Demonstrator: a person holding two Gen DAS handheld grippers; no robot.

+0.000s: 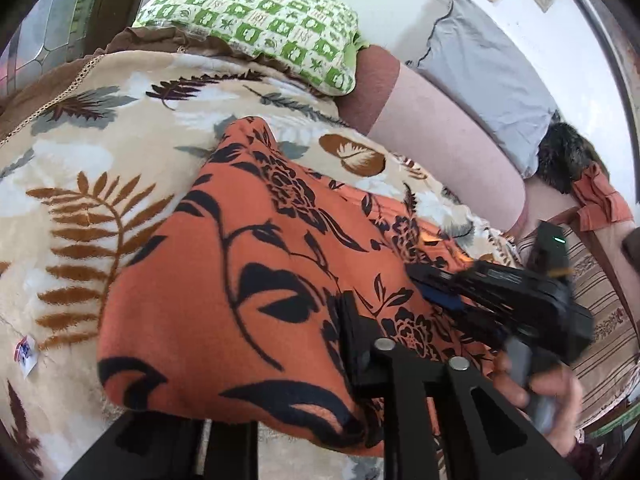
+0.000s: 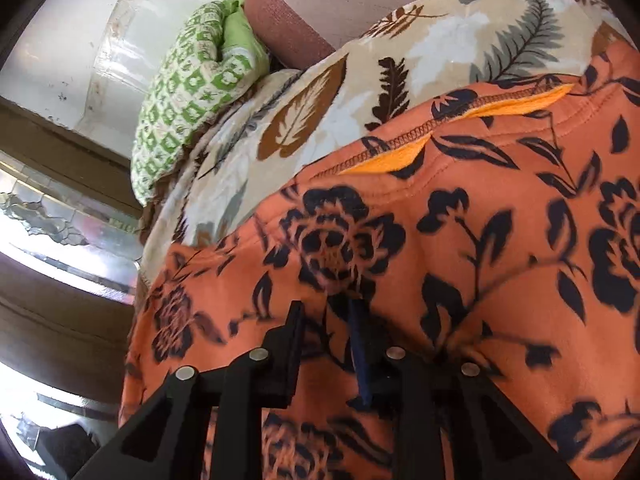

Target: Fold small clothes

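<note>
- Leftmost in the left wrist view, a beige blanket [image 1: 100, 168] printed with brown and grey fern leaves covers the bed, and a small white tag [image 1: 25, 354] lies on it near the edge.
- Behind it, a green-and-white checked pillow [image 1: 256, 24] rests against a brown bolster [image 1: 376, 88].
- At the centre, the orange garment [image 1: 248, 264], patterned with black flowers, lies bunched on the blanket, one fold raised into a hump.
- At the bottom, the left hand-held gripper [image 1: 356, 344] is closed on a fold of the orange garment, the cloth draped over its fingers.
- Further right, the right hand-held gripper [image 1: 448, 292] reaches across the same garment, blurred, with a person's hand [image 1: 552, 396] around its grey handle.
- At the far right, a grey cushion [image 1: 488, 92] leans by the wall above a striped cloth [image 1: 600, 320].
- From the right wrist view, the right hand-held gripper [image 2: 328, 332] stands with its fingers nearly together, pinching the orange garment, whose stitched hem [image 2: 420, 132] shows a brighter orange inside.
</note>
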